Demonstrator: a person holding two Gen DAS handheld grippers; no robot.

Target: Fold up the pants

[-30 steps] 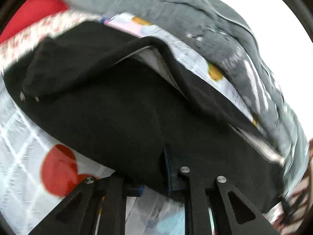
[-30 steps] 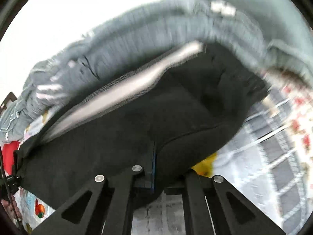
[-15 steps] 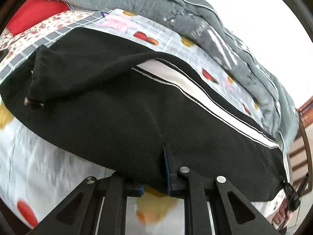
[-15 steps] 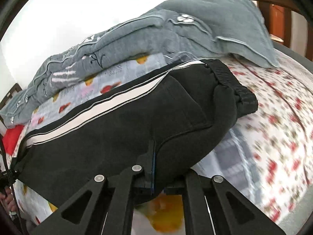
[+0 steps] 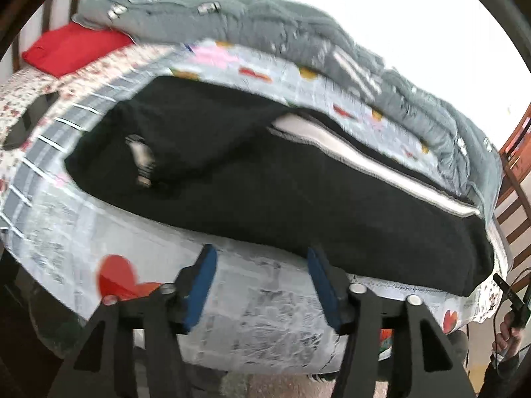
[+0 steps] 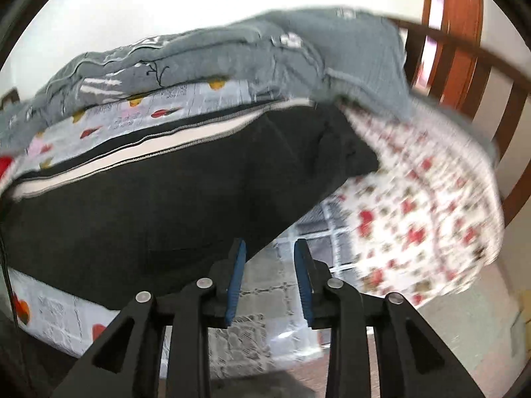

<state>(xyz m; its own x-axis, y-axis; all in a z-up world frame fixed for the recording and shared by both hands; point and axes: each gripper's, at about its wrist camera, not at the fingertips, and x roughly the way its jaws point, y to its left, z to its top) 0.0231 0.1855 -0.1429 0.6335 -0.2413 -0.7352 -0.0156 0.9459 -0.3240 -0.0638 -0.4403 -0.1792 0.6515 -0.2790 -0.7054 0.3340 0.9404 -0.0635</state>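
On the bed, black soft-knit pants with a white side stripe (image 5: 298, 195) lie lengthwise, folded leg over leg, near edge just beyond both tools. Left gripper (image 5: 262, 285): blue pads spreading, nothing between them; fabric edge sits just behind the right pad. Right gripper (image 6: 269, 275): blue pads parting too, gap empty, the pants' hem just beside the left pad.

Step in hand, as I judge it: letting go after laying the long fold. To do it well, clear both grippers straight back off the cloth so no edge drags; then check that stripe and waistband line up before taking the next fold across the length. Knit looks limp and will bunch if snagged.

Surface: light grey quilted bedsheet with red hearts and orange shapes (image 5: 265, 315), a white floral-print sheet with red flowers (image 6: 415, 205) to one end. Rumpled grey quilt (image 5: 265, 30) piled along the far side, red pillow (image 5: 73, 49) at the head. Brown wooden bed rail (image 6: 464, 76), pale wall behind. Frames motion-blurred.
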